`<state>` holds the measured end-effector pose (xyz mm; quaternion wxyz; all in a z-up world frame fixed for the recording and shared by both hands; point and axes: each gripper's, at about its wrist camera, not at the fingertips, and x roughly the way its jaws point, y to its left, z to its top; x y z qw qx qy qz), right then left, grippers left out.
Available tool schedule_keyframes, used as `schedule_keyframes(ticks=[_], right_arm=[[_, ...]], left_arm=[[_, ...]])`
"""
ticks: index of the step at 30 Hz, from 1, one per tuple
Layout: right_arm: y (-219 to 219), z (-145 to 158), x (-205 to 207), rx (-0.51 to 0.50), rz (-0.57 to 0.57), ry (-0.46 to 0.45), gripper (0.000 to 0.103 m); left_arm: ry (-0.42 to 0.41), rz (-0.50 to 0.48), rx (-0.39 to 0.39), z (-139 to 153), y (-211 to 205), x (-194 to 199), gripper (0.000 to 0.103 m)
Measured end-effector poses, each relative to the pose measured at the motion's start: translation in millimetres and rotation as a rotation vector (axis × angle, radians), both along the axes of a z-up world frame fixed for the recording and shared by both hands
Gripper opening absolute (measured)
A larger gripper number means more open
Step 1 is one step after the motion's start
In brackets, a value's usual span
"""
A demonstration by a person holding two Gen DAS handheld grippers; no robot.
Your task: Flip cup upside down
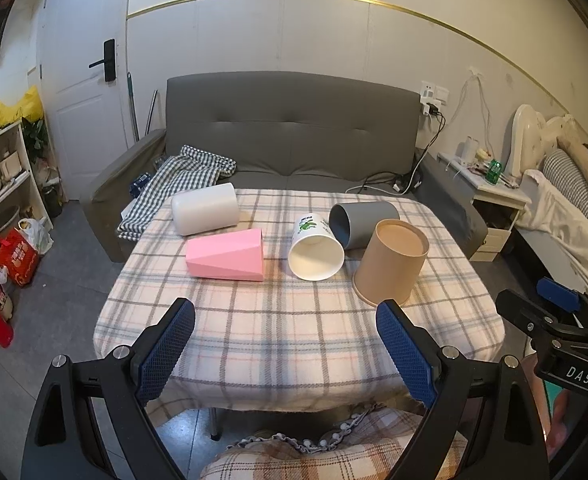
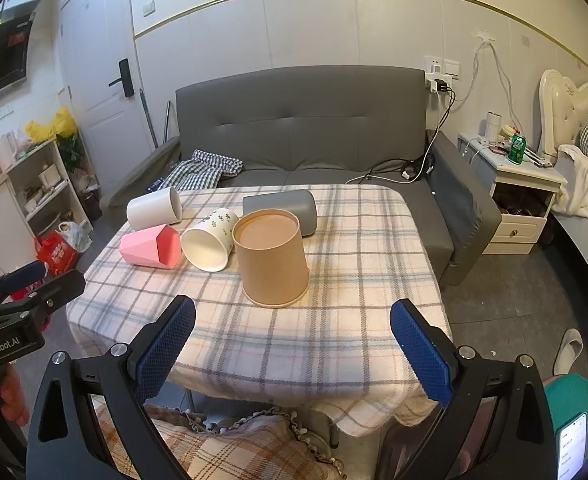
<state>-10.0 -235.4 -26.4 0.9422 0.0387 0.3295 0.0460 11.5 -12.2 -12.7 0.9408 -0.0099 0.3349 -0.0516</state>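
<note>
The brown cup [image 2: 271, 258] stands mouth-down near the middle of the surface [image 2: 334, 340], so one flip looks done. Behind it, toward the far edge, the printed cup [image 2: 209, 240], grey cup [image 2: 281, 208], pink cup [image 2: 151, 247] and white cup [image 2: 153, 210] lie on their sides, left to flip. Left tongs [image 1: 285, 350] and right tongs [image 2: 294, 350] hang wide open, empty, at the near edge.

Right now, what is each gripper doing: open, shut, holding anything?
Left gripper: open, holding nothing, short of the cups.
Right gripper: open, holding nothing, facing the brown cup that stands upside down.
</note>
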Motion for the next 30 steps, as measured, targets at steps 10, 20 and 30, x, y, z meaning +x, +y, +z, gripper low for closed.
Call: schedule_keyframes(ticks=[10,20,30], right_arm=[[4.1,-2.2,0.4,-0.006,0.005,0.006,0.099],[4.6,-3.0,-0.2,-0.007,0.005,0.008,0.099],[6.8,-3.3,-1.9,-0.003,0.010,0.012,0.099]], left_arm=[[-0.010,-0.002,-0.001,-0.5,-1.4,-0.9,0.095],[-0.007,-0.006,-0.001,0.6,-1.6,-1.5,0.095],[-0.014,-0.023,0.020,-0.3,-4.9,-1.8,0.095]])
